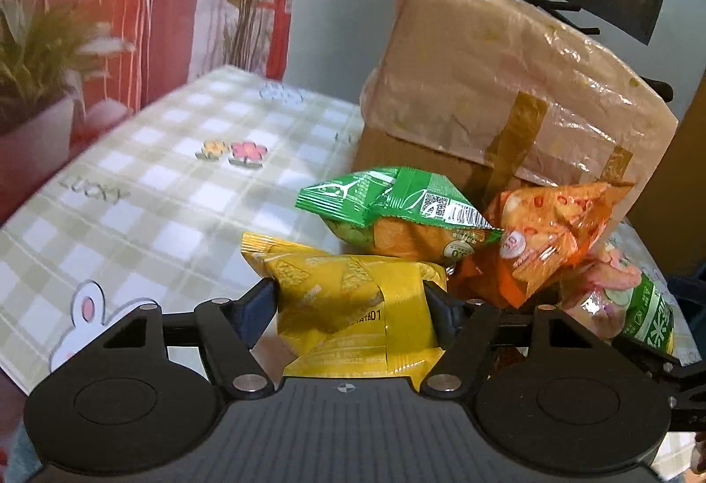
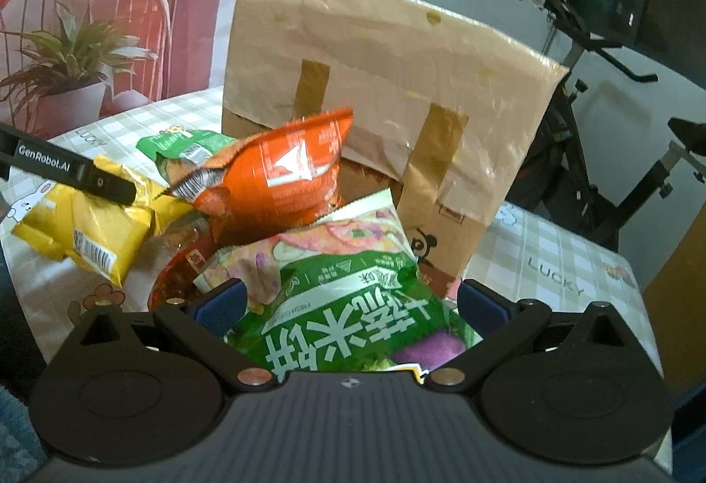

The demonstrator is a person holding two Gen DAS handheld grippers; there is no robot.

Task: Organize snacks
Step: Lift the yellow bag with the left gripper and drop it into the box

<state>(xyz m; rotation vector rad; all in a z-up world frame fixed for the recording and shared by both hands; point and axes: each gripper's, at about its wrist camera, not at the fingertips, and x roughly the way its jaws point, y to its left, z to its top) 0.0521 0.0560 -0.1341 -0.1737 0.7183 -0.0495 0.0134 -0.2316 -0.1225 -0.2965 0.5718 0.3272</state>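
Glossy crinkled foil-plastic on yellow snack bag (image 1: 348, 306), green bag (image 1: 397, 209) and orange bag (image 2: 287, 174). Matt brown cardboard box (image 2: 441, 227) w/ shiny clear film and tan tape. Smooth checked vinyl-looking cloth over counter (image 1: 145, 192). Matt black plastic fingers (image 1: 256, 306), blue textured pads.

Looks like a home, living/dining rm: table w/ green-white checked cartoon-print cloth (image 1: 167, 192), black exercise bike (image 2: 617, 183) by the wall, taped brown cardboard box (image 2: 379, 95), red printed backdrop w/ potted plants (image 2: 75, 59).
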